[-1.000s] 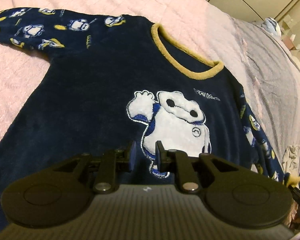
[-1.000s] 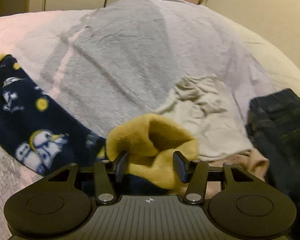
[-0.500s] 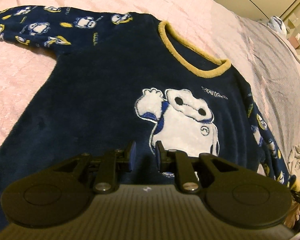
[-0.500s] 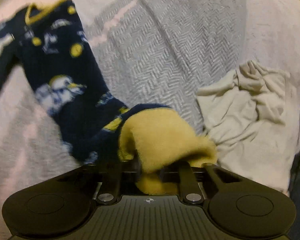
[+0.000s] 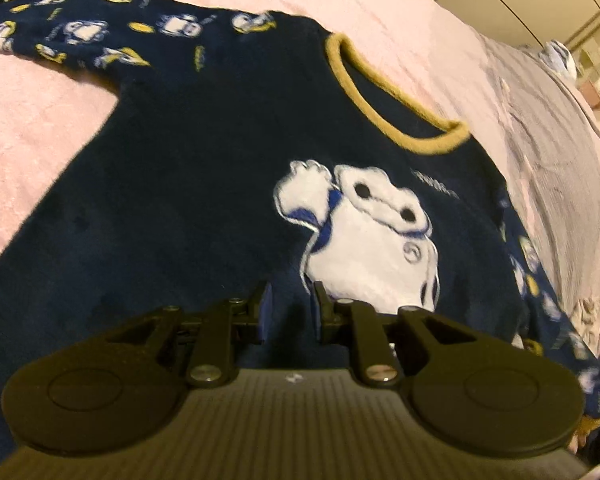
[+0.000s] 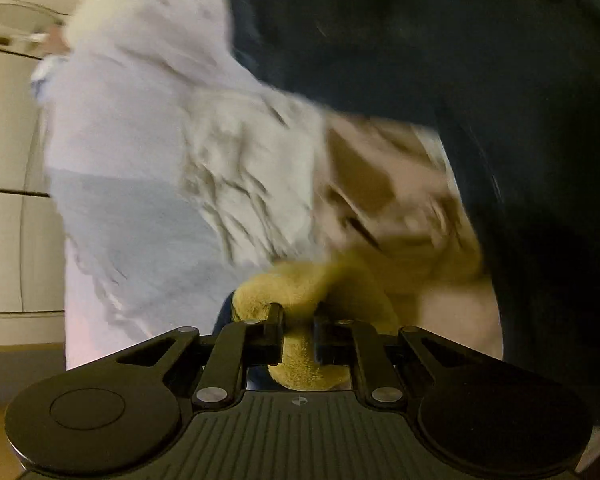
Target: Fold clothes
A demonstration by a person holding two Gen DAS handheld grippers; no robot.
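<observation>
And the right gripper point(image 6: 298, 336) has gone from standing wide around the yellow cuff point(image 6: 300, 300) to clamping it; its view has swung hard and blurred, so that hand is on the move with the sleeve end in tow. The left view has shifted only a little, the pullover sitting slightly differently in frame.

Fingers check: the right fingers point(image 6: 275, 330) are nearly together, squeezing a thick roll of yellow cuff between them. The left gripper point(image 5: 290, 312) shows a narrow gap, hovering over the lower front of the navy pullover point(image 5: 180, 184); whether any fabric is pinched there, I cannot tell.

The pullover lies spread face up on the pink bed cover point(image 5: 32, 120), white cartoon figure point(image 5: 364, 232) at centre, yellow collar point(image 5: 392, 100) toward one o'clock, one patterned sleeve point(image 5: 80, 36) stretched out to eleven o'clock, the other running down the edge at four o'clock.

Risks now: that cuff is plush and bunched, so a fast pull could slide it out of the grip, or drag the whole body askew if nothing pins it. The sleeve could also land twisted.

Around it: in the right view a crumpled pale garment point(image 6: 244, 168) at ten o'clock, dark clothing point(image 6: 480, 80) at two o'clock, lying close to the cuff's path and liable to snag or be swept along. Grey blanket point(image 5: 560, 168) beyond.
</observation>
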